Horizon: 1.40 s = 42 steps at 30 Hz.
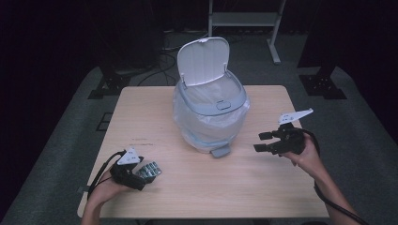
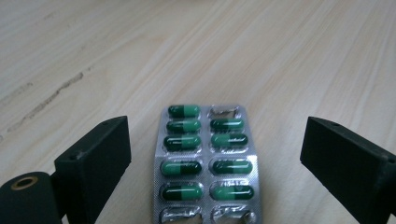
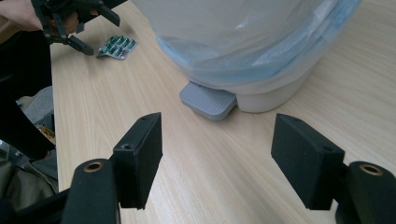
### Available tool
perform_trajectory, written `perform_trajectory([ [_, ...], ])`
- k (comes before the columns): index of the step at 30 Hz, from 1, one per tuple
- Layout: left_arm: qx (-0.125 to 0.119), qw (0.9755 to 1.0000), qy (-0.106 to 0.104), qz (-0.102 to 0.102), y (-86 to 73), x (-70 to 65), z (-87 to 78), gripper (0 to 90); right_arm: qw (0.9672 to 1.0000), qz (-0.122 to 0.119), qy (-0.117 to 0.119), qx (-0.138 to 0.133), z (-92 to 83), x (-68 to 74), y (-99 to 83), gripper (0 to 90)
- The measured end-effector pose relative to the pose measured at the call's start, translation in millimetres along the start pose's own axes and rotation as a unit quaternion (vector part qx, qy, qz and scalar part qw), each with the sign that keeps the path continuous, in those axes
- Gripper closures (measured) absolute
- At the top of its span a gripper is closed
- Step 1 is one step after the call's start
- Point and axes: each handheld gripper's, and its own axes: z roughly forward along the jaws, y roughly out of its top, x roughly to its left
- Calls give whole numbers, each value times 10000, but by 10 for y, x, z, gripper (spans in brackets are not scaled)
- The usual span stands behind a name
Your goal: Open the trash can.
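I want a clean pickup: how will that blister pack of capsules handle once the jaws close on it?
The blister pack lies flat on the table, so its thin edges probably give little to grip. Its foil looks smooth and may slip. Some pockets are crushed, so it likely bends easily. It seems light.

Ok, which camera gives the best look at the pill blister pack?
The left gripper view: the blister pack lies close between the open jaws, green capsules distinct. The high view and right gripper view show it small beside the left gripper.
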Motion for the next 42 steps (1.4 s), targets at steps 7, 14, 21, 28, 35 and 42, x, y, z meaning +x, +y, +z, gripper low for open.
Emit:
perform_trajectory([
  [7,284,9996,6,16,-38,9,84,148,10000,15,-7,0,6,1,-83,325],
  [14,275,9996,33,54,-15,10,55,332,10000,-4,0,-5,13,22,-136,325],
  [21,50,10000,-18,77,128,15,-64,334,10000,69,14,-26,24,11,-238,326],
  [28,96,9998,-8,183,251,46,-162,334,10000,89,-7,-37,16,0,-292,326],
  [35,66,9996,19,261,418,90,-351,334,10000,40,-52,-25,34,17,-356,325],
  [42,9,9997,29,252,524,132,-485,333,10000,48,-56,-8,63,15,-400,322],
])
